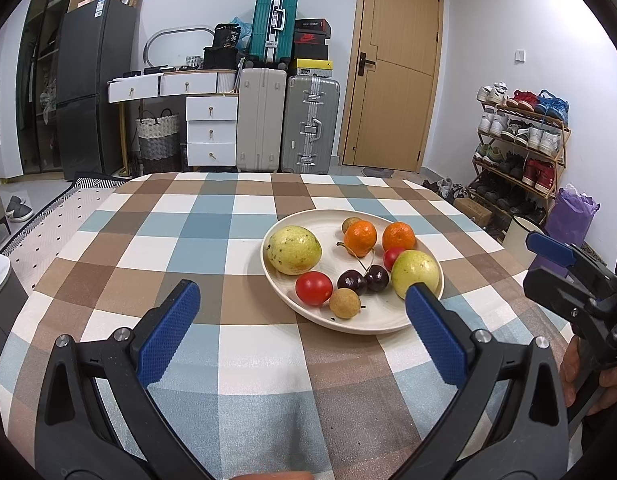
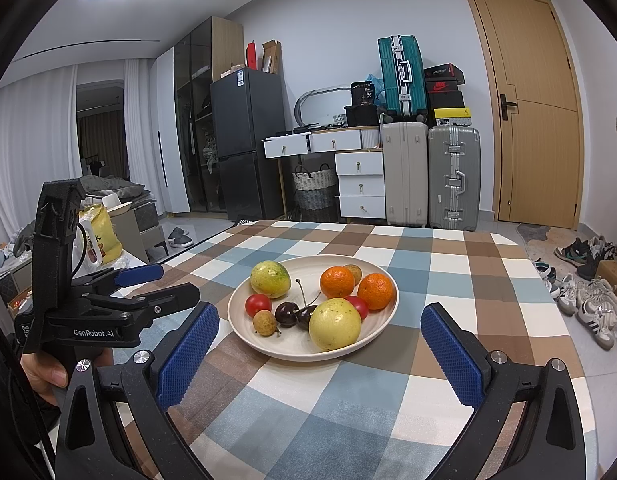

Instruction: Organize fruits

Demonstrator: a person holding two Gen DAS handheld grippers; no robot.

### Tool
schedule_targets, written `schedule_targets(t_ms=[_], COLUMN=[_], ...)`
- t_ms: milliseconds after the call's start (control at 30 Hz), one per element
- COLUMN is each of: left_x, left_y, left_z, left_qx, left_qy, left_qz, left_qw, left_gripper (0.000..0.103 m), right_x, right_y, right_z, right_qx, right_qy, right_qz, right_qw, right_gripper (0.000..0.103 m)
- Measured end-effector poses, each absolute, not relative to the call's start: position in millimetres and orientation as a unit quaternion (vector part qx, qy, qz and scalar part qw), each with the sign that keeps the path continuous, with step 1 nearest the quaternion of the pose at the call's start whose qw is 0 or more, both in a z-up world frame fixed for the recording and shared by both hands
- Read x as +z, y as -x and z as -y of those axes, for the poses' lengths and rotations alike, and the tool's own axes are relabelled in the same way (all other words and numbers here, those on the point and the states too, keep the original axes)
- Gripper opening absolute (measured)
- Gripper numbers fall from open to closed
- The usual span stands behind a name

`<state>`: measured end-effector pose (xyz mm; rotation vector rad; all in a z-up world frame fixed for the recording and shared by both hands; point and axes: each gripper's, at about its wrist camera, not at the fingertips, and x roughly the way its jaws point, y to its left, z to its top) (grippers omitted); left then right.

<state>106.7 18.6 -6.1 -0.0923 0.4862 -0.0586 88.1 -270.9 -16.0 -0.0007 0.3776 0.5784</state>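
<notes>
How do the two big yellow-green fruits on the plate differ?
The far yellow-green fruit shows a green patch on its skin; the near yellow-green fruit is mostly plain yellow. The far one touches no other fruit; the near one crowds the cherries and a tomato. Both lie on the plate, speckled, the biggest fruits there.

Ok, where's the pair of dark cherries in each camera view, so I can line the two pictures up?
Left wrist view: the dark cherries sit right of centre, in the plate's near half, between a red tomato and a yellow-green fruit.
Right wrist view: the dark cherries sit at centre, left of the yellow-green fruit.
Shared landmark: the teal suitcase.
</notes>
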Motion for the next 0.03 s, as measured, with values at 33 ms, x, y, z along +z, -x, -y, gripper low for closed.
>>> schedule_targets(t_ms=[33], left_x=[-6.3], left_y=[-106.7], left_z=[-18.7], left_qx=[-0.029], left_qy=[0.046], left_qz=[-0.241], left_qw=[0.969], left_gripper=[0.103], right_x=[-15.9], right_y=[-88.2], right_z=[271.0], right_qx=[0.283], right_qy=[0.0], right_qz=[-0.185], right_qw=[0.941], right_gripper=[0.103])
